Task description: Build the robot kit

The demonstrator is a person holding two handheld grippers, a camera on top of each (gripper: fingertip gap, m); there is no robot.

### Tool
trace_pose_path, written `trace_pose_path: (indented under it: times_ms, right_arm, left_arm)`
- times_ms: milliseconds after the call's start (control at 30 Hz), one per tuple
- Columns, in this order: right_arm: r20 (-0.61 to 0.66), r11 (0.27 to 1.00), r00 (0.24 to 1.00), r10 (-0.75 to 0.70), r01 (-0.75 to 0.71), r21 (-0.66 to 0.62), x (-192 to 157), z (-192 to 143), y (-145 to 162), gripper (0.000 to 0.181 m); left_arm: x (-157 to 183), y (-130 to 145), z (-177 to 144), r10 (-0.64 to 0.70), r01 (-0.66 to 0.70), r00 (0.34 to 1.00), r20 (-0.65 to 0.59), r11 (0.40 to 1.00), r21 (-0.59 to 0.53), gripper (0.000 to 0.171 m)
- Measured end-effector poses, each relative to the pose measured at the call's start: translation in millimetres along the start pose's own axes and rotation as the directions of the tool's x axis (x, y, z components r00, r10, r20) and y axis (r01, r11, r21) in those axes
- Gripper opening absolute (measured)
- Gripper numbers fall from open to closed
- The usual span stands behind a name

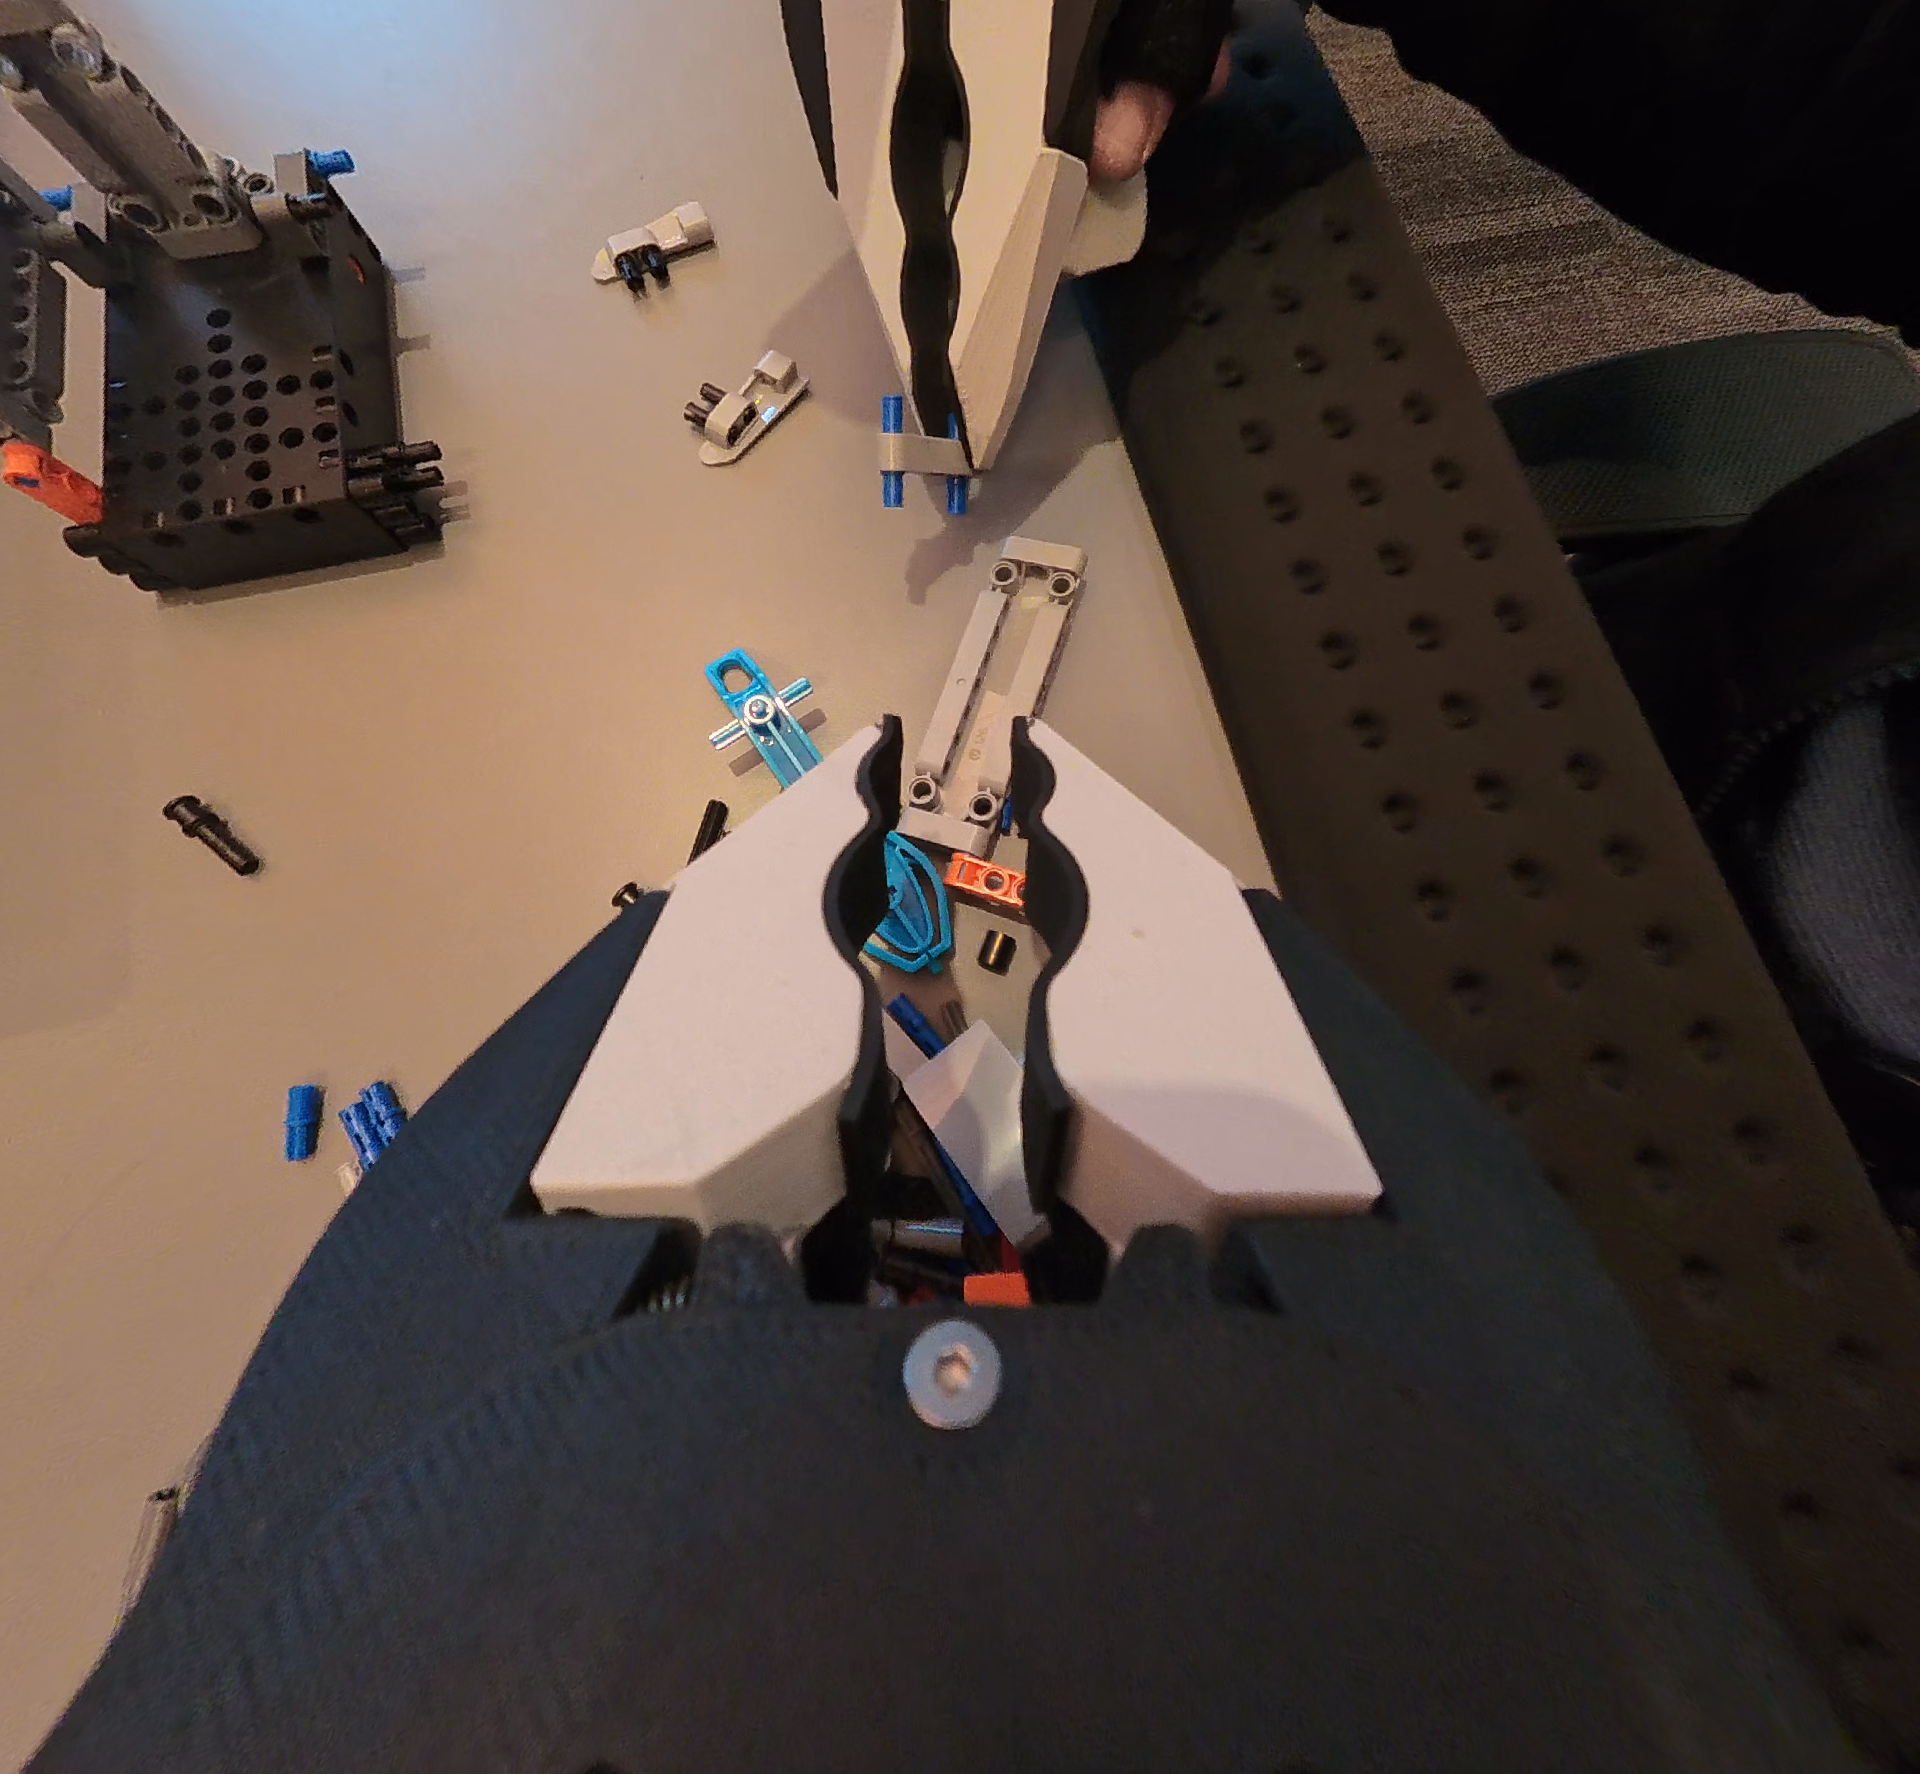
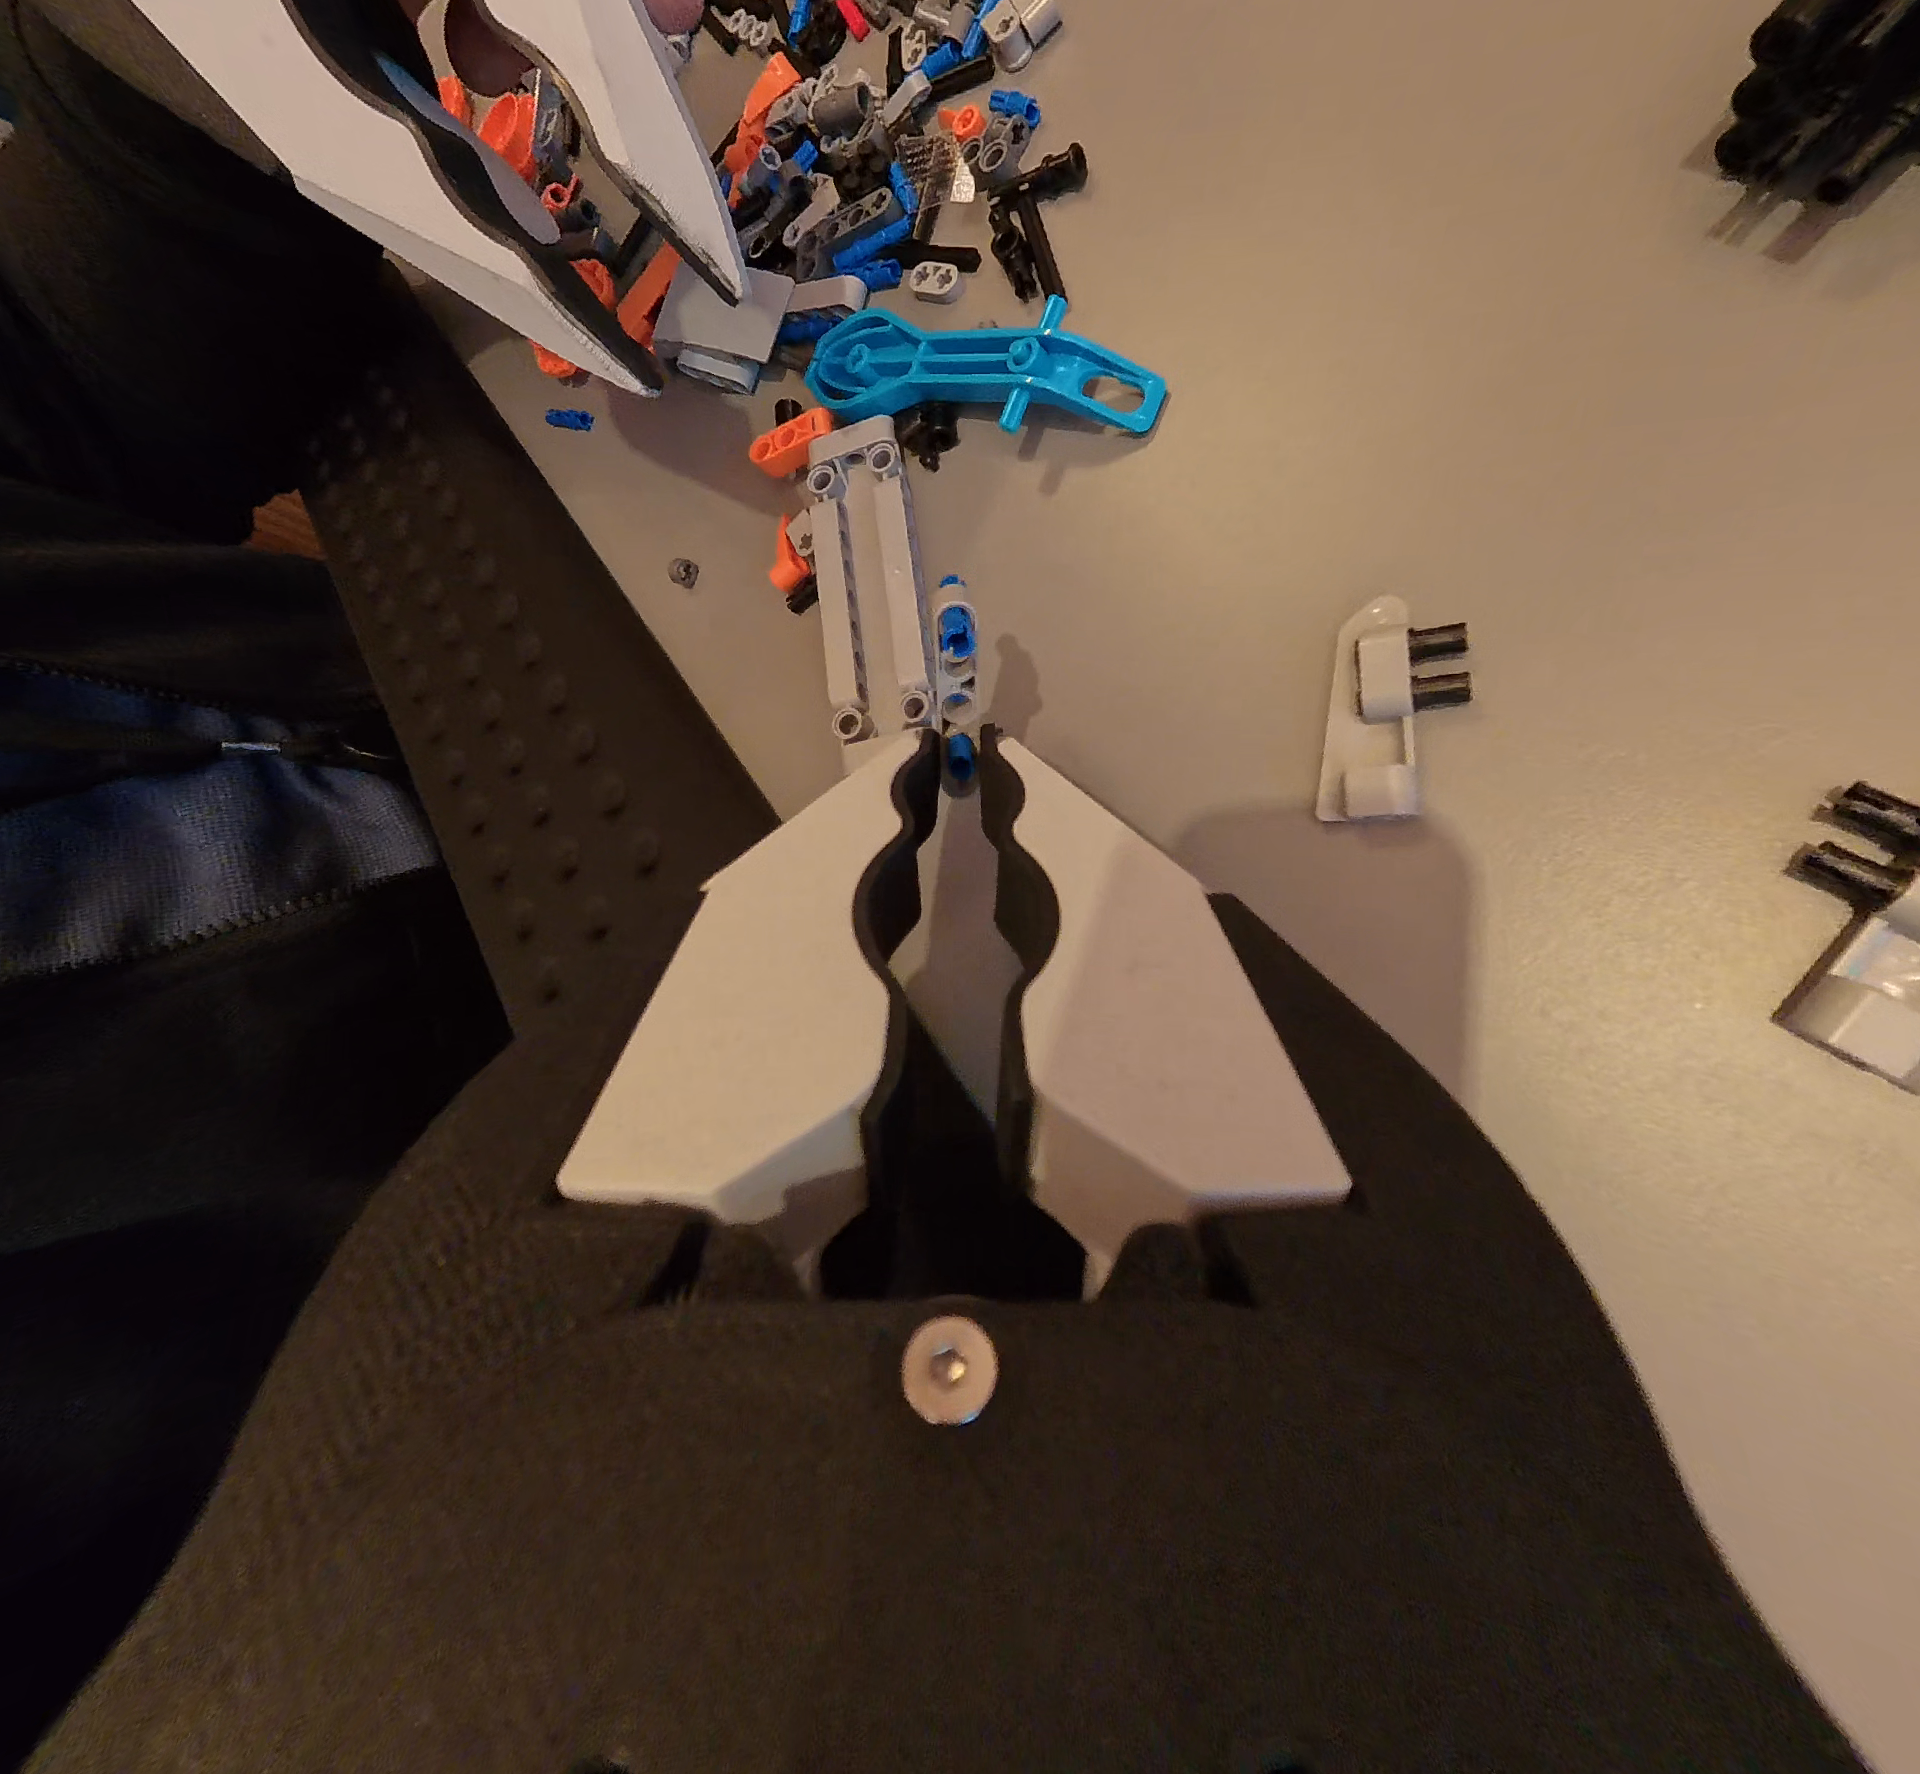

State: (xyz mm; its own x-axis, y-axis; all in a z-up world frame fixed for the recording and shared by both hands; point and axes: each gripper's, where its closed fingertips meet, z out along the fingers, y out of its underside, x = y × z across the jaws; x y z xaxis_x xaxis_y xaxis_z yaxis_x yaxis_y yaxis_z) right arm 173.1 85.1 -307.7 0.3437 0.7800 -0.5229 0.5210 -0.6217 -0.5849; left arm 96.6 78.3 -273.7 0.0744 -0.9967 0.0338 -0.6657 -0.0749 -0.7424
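held piece: small grey beam with blue pins [image 1: 920,455], pinched at one pin by right gripper [image 2: 961,748], just above table [image 1: 520,737]
handling: likely light, rigid, slick plastic; grip beam body
left gripper [image 1: 951,737]: narrow gap, empty, over long grey frame [image 1: 997,685]
nearby: cyan lever [image 2: 977,368], parts pile [image 2: 883,114]

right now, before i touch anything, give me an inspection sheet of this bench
surface: grey table, parts scattered on it.
job's things: small grey connector with blue pins; long grey frame lying flat beside it.
clutter: pile of loose parts; turquoise lever; black perforated build.
grippers: right gripper shut on the connector's blue pin; left gripper open, at the pile's edge.
cables: nothing seen.
surroundings: dark dotted strip along the table edge; a person's dark clothing beyond it.
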Motion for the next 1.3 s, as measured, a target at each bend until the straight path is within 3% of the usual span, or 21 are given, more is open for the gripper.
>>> trace_pose_path:
  times_ms: [367,733,1067,1300]
  right_arm:
    - [0.102,0.990,0.990,-0.098,0.087,0.114,-27.8,-4.2,-25.6,0.005]
    - [0.120,0.970,0.969,-0.216,0.199,0.138,-56.2,-0.9,-48.2,0.005]
    - [0.099,0.951,0.954,-0.285,0.268,0.156,-67.7,5.0,-54.2,0.005]
    - [0.089,0.946,0.954,-0.287,0.268,0.182,-67.6,4.8,-56.8,0.005]
  left_arm:
    - [-3.4,-13.0,5.0,0.079,-0.083,0.994,0.081,0.996,0.044,0.025]
    - [1.9,-43.7,-4.5,0.138,-0.162,0.981,0.134,0.968,0.191,0.030]
    - [10.2,-51.0,-4.9,0.109,-0.124,0.991,0.072,0.960,0.253,0.012]
    - [8.5,-51.9,-6.8,0.083,-0.095,0.995,0.056,0.958,0.271,0.011]
